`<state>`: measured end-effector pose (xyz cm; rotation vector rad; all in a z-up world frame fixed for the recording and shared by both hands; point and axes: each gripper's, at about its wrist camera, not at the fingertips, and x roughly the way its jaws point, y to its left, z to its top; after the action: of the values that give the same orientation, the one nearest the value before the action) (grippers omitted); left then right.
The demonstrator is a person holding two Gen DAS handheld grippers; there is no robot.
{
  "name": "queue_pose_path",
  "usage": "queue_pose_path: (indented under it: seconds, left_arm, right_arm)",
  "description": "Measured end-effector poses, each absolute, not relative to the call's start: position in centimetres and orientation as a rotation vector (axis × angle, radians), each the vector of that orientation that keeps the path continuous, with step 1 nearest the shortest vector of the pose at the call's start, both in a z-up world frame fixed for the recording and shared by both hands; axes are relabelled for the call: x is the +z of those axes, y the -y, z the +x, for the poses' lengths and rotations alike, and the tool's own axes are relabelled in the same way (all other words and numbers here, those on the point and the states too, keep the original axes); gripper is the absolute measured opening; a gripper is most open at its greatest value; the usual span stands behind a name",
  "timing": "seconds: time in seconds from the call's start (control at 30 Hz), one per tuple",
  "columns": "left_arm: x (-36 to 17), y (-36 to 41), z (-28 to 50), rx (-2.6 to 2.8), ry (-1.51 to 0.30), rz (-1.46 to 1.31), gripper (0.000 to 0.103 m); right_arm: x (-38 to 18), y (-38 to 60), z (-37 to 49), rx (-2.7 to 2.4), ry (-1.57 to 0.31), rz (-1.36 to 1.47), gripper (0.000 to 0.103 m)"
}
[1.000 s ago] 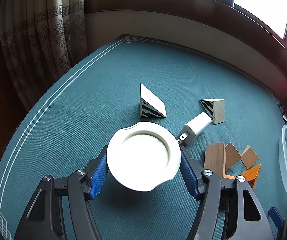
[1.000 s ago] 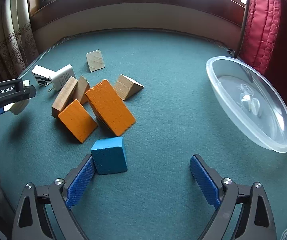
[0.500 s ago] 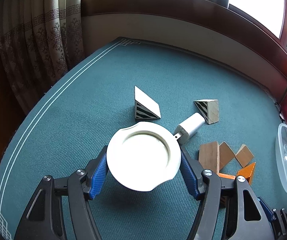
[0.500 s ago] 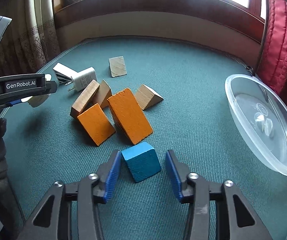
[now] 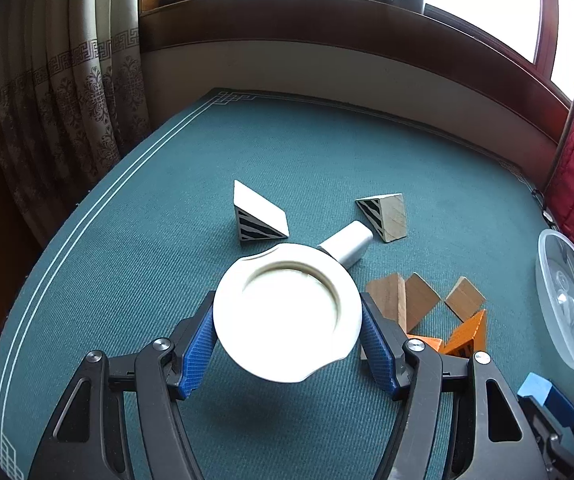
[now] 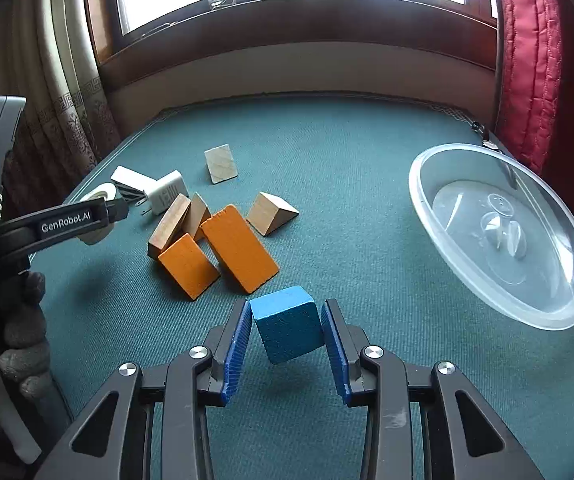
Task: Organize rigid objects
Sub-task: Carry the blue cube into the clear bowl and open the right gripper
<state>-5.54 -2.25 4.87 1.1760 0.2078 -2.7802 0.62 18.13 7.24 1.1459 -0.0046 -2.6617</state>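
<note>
A white round lid (image 5: 287, 320) sits between the blue pads of my left gripper (image 5: 287, 312), which is shut on its rim and holds it above the green cloth. My right gripper (image 6: 286, 316) is shut on a blue cube (image 6: 287, 324), both pads pressing its sides. The cube hangs tilted just off the cloth, with its shadow underneath. The same cube (image 5: 543, 394) shows at the lower right edge of the left wrist view. A clear plastic bowl (image 6: 419, 196) stands to the right of the cube and holds a few small clear pieces.
Two orange blocks (image 6: 239, 248) lean in a heap with a brown block (image 6: 169, 226) and wooden wedges (image 6: 271, 212). Behind them lie a white plug adapter (image 6: 165, 192), two striped wedges (image 5: 259, 216) and a pale wood block (image 6: 220, 163). A gloved hand (image 6: 19, 320) is at the left.
The right gripper closed from wide open onto the blue cube and raised it off the cloth. The left gripper keeps its grip on the white lid and has barely moved.
</note>
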Motion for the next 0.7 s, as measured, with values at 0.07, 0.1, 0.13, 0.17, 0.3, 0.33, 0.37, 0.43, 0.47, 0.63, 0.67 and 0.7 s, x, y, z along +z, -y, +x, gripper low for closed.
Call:
queue_pose_path:
  seconds: [0.07,0.1,0.13,0.17,0.3,0.33,0.37,0.43,0.47,0.63,0.67,0.7]
  left_arm:
    - [5.1,2.0,-5.3,-2.791,-0.198,1.173,0.067]
    - [5.1,1.9,-5.1,-2.795,-0.196,1.171,0.067]
    - [5.2,1.7,-5.0,-2.798,-0.193,1.17,0.067]
    - [5.3,1.6,-4.9,-2.801,-0.191,1.168,0.067]
    - [5.7,1.0,-4.6,-2.812,-0.179,1.164,0.067]
    - [5.7,0.9,-4.5,-2.816,-0.175,1.162,0.067]
    - [5.8,0.6,-4.4,-2.819,-0.171,1.161,0.067]
    - [6.0,0.2,-4.4,-2.823,-0.161,1.16,0.067]
    - [6.1,-0.1,-4.3,-2.827,-0.154,1.157,0.067]
    - [6.7,-1.6,-4.3,-2.841,-0.12,1.146,0.067]
    - [6.8,-1.9,-4.2,-2.843,-0.115,1.145,0.067]
    - [6.9,-2.2,-4.2,-2.846,-0.108,1.146,0.067]
  right_arm:
    - [7.9,-19.0,0.8,-2.684,0.021,1.125,0.039]
    - [8.1,-19.4,0.8,-2.695,0.029,1.117,0.039]
    - [8.4,-19.9,0.8,-2.708,0.036,1.111,0.039]
    - [8.6,-20.4,0.8,-2.72,0.044,1.104,0.039]
    - [9.5,-22.4,0.6,-2.769,0.091,1.084,0.039]
    - [9.7,-22.9,0.5,-2.78,0.105,1.079,0.039]
    - [9.9,-23.5,0.6,-2.792,0.12,1.072,0.039]
    - [10.2,-24.5,0.6,-2.821,0.142,1.058,0.039]
    - [10.3,-25.1,0.5,-2.837,0.153,1.052,0.039]
    - [10.3,-28.1,-0.3,-2.897,0.199,1.058,0.039]
    - [10.1,-28.7,-0.5,-2.906,0.212,1.063,0.039]
    - [10.1,-29.3,-0.8,-2.915,0.227,1.069,0.039]
